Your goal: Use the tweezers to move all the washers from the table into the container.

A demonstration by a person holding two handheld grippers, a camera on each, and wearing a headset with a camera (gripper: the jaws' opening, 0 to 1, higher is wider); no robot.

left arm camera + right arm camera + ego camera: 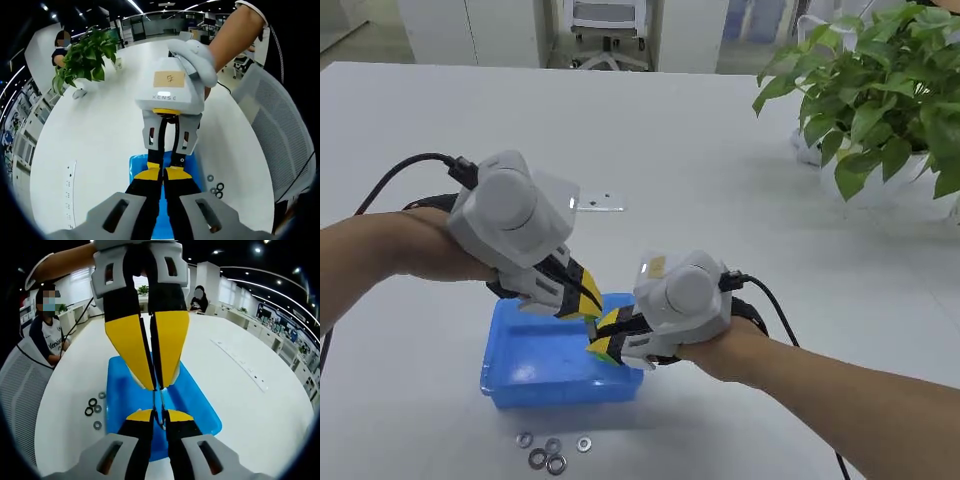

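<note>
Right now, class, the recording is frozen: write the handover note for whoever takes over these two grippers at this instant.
Left gripper: shut on the tweezers, above the blue container.
Right gripper: tip to tip with it, apparently shut on the same tweezers.
Washers: five, loose on the table beside the container, on the person's side.
Done: no washer visible in the container.
Left: settle the tweezers in one gripper, then move all five across.

Five washers [94, 409], perhaps, lie left of the right gripper [159, 416]; one blue container [200, 410] sits beneath it and the left gripper [157, 386].
</note>
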